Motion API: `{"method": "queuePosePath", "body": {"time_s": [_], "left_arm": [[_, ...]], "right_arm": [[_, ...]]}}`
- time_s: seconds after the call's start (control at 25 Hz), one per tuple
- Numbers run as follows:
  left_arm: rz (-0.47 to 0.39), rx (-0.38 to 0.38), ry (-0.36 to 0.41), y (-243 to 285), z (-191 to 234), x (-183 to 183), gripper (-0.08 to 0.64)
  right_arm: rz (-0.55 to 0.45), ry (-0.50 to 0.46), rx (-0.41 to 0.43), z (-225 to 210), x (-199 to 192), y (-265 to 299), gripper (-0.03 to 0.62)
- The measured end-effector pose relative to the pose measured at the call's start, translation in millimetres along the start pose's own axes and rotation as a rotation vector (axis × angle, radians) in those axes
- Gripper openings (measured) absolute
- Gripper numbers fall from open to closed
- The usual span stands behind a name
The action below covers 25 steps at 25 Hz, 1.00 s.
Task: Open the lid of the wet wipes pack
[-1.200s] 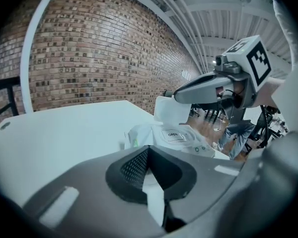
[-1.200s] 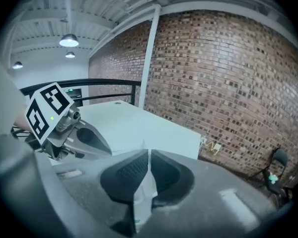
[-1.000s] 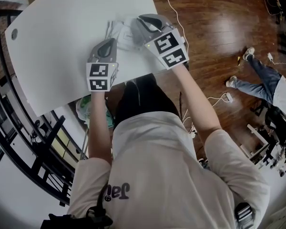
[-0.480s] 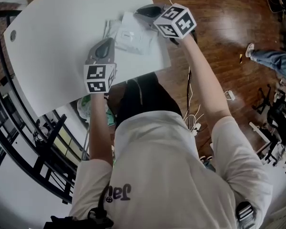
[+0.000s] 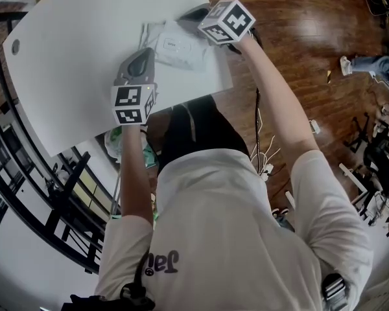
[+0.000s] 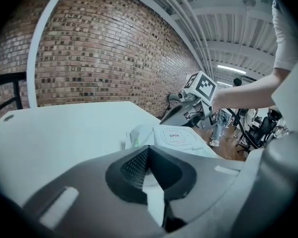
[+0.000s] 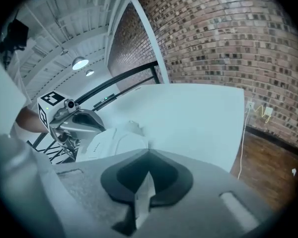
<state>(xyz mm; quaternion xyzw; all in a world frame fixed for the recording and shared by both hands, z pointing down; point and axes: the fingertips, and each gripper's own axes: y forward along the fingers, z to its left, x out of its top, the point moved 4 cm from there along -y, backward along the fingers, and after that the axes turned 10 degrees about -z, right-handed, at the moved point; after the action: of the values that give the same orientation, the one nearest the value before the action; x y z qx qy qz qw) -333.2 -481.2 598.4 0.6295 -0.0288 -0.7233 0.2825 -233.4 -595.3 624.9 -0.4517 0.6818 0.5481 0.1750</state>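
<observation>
- Plainly, the fingers (image 6: 131, 165) of the left gripper (image 6: 146, 150) are clenched tip to tip. Only a thin pale sliver shows in the seam between them, and I cannot tell what it is.
- The fingers (image 7: 124, 175) of the right gripper (image 7: 148, 155) have just closed and are pressed together, with nothing thick between them.
- The wet wipes pack (image 5: 181, 47) lies flat just beyond the left fingertips, its crimped end nearest them. Whether those tips pinch that end cannot be told.
- From the right fingers the pack sits just ahead and to their left, between the two grippers.
- The lid (image 6: 175, 136), a flap with an "OPEN" label, lies flat and shut on top of the pack, a little past the left fingertips.
- The white counter (image 5: 84, 63) carries the pack and spreads out beyond both pairs of fingers.
- Behind each pair of fingers rides a marker cube (image 5: 227, 20).
- Farther off, past the counter, stand a brick wall (image 6: 99, 48) and a wooden floor (image 5: 298, 37).
</observation>
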Motion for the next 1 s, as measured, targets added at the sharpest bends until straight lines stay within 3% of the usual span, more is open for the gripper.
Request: {"method": "queuePosePath", "body": {"time_s": [0.32, 0.44, 0.56, 0.8, 0.88, 1.0], "left_arm": [[0.018, 0.002, 0.029, 2, -2, 0, 0.015], [0.048, 0.004, 0.042, -5, -4, -1, 0.015], [0.013, 0.007, -0.012, -22, 3, 15, 0.015], [-0.155, 0.018, -0.097, -71, -17, 63, 0.015], [-0.193, 0.011, -0.098, -88, -30, 70, 0.015], [-0.243, -0.008, -0.030, -114, -56, 84, 0.015]], "right_arm": [[0.027, 0.021, 0.012, -3, 0, 0, -0.011], [0.004, 0.020, -0.025, -1, 6, -8, -0.009], [-0.068, -0.009, -0.075, 11, 31, -24, -0.009], [-0.230, -0.076, -0.151, 80, 56, -94, -0.009], [-0.304, -0.071, -0.175, 116, 53, -112, -0.009], [-0.449, -0.024, -0.234, 165, 47, -139, -0.009]]}}
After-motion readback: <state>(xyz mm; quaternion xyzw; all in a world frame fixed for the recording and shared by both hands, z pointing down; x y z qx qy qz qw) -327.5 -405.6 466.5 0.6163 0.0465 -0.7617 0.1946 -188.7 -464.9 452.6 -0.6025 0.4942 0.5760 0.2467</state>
